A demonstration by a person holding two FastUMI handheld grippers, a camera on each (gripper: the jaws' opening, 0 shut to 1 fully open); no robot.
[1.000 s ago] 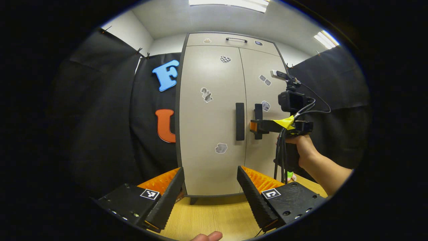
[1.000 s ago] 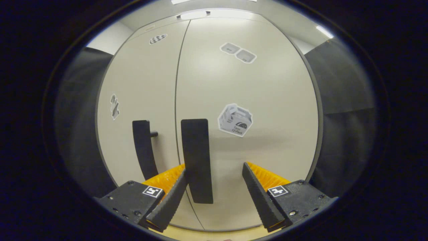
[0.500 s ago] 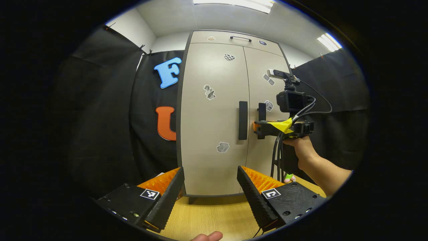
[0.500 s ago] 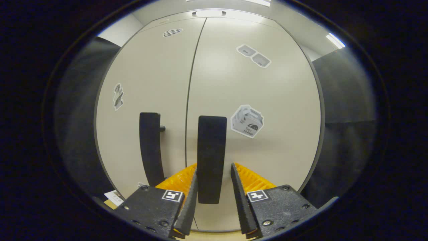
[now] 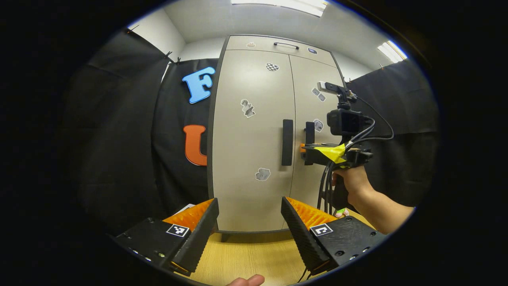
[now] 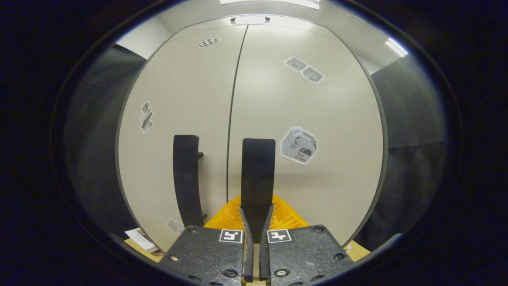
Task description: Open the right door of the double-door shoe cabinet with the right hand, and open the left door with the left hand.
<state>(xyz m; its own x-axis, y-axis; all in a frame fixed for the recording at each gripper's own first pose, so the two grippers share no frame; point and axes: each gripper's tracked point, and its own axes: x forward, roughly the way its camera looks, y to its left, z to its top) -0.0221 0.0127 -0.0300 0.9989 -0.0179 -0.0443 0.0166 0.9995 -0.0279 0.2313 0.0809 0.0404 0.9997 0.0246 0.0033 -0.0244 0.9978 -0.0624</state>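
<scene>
Right gripper view: right gripper (image 6: 254, 222) is now clamping, seemingly firmly, the right door's black vertical bar handle (image 6: 258, 174), having closed from wide; left gripper (image 5: 250, 226) is hanging wide apart

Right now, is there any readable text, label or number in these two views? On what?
Box sticker on the right door: small print, too blurred to quote.
Twin stickers on that door: print too small to read.
Checkered sticker on the left door: pattern, no words.
Square markers on the right gripper, clamped on the right door handle: coded patterns, no text.
</scene>
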